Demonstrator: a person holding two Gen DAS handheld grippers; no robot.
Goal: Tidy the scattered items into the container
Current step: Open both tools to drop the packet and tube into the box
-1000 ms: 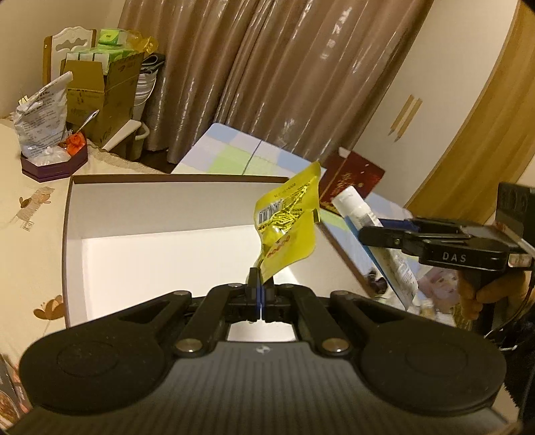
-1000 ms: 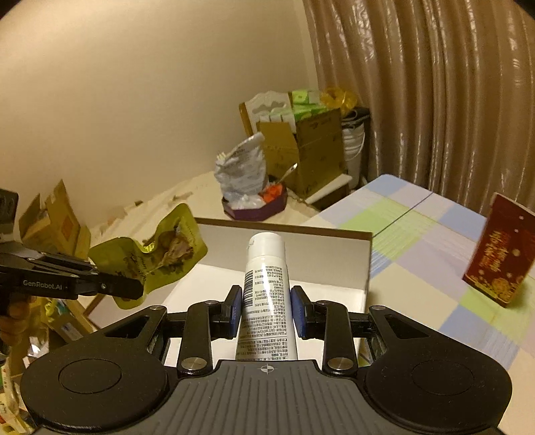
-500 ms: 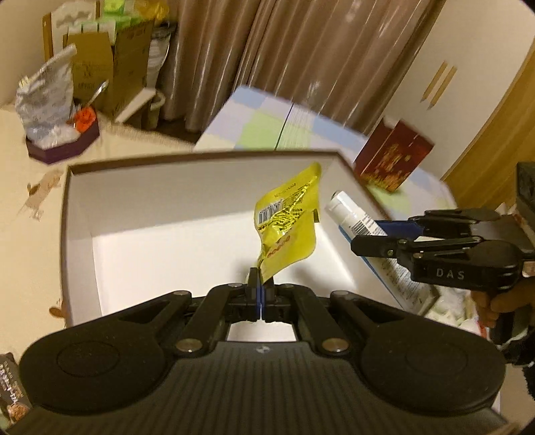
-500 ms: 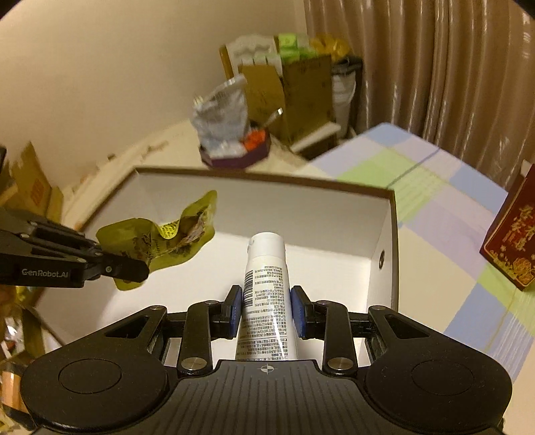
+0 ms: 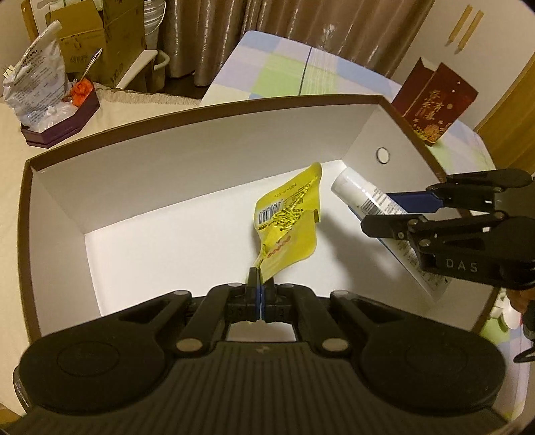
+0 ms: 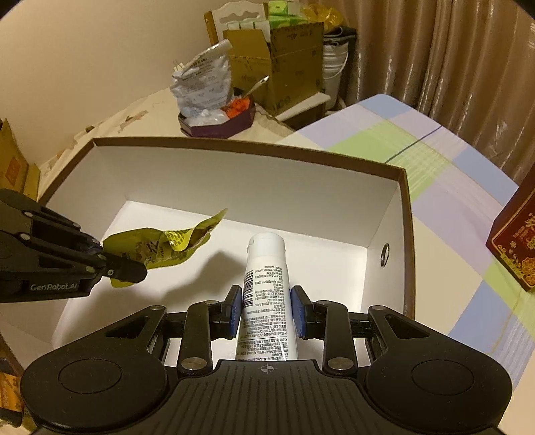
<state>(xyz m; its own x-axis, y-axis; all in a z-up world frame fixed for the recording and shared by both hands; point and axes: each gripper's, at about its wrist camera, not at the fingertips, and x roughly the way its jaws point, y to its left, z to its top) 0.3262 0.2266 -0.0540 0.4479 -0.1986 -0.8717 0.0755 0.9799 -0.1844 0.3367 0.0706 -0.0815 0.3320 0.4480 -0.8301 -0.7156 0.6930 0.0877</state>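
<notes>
A big white box (image 5: 200,160) with a brown rim fills both views. My left gripper (image 5: 259,286) is shut on the lower corner of a yellow foil packet (image 5: 287,231), which hangs over the box floor; the right wrist view shows the same left gripper (image 6: 123,267) and crumpled packet (image 6: 160,246) at the left. Between the blue pads of my right gripper (image 6: 266,306) stands a white tube (image 6: 266,267), cap pointing down into the box. From the left wrist view, that right gripper (image 5: 391,212) and tube (image 5: 364,197) hang by the box's right wall.
A red gift box (image 5: 434,100) stands on the chequered cloth (image 6: 434,160) right of the white box. Behind it sit a purple tray (image 6: 217,123) with a silver bag (image 6: 200,83) and a cardboard carton (image 6: 277,67). Curtains (image 5: 267,20) hang at the back.
Both grippers have come forward and down over the box, tilting further downward. The packet and the tube now hang inside its walls. Both grips are unchanged.
</notes>
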